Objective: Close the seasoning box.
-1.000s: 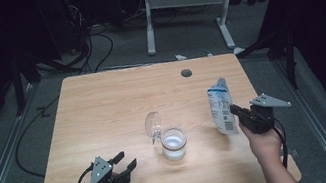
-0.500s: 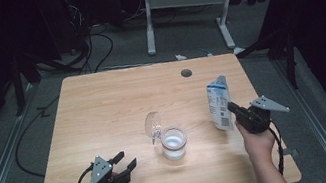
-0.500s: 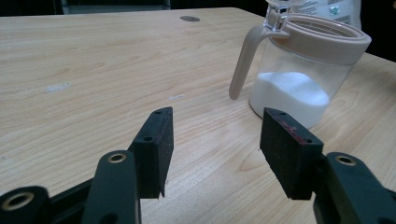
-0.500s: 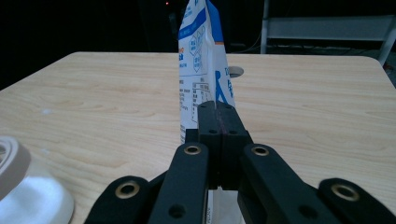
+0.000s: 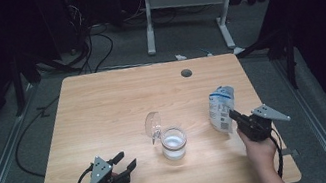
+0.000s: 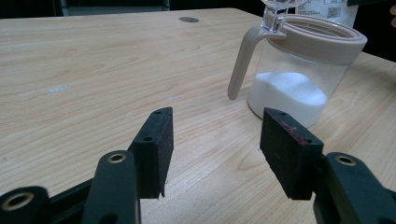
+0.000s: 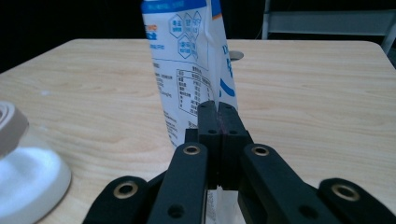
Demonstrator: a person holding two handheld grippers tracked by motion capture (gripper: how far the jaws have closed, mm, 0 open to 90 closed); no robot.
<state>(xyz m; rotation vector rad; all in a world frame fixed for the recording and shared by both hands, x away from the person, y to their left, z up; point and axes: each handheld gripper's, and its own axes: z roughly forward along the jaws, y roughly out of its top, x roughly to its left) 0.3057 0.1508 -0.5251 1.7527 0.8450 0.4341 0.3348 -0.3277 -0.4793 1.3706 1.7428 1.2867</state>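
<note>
- The tabletop carries two things: a clear jar with a beige rim near the middle, its lid flipped up, and a white-and-blue bag standing upright to the right of it, apart from it.
- The bag's long axis is seen to run vertically; it is pinched at its near edge by the right gripper, whose jaws are pressed together on the thin film, so the bag lies straight ahead of them, toward the far side.
- The jar lies left of the held bag, and the right hand is judged to be the nearer one for any further handling of the bag; a tip toward the jar would have to go leftward.
- The left gripper is held at the near left edge, its jaws spread and holding nothing, with the jar to its far right.
- In the left gripper view, white powder is shown filling the jar's lower part, and the jar's handle is seen facing that gripper.
- In the right gripper view, the bag's printed panel is shown close up, with the pinch on a fold of it.
</note>
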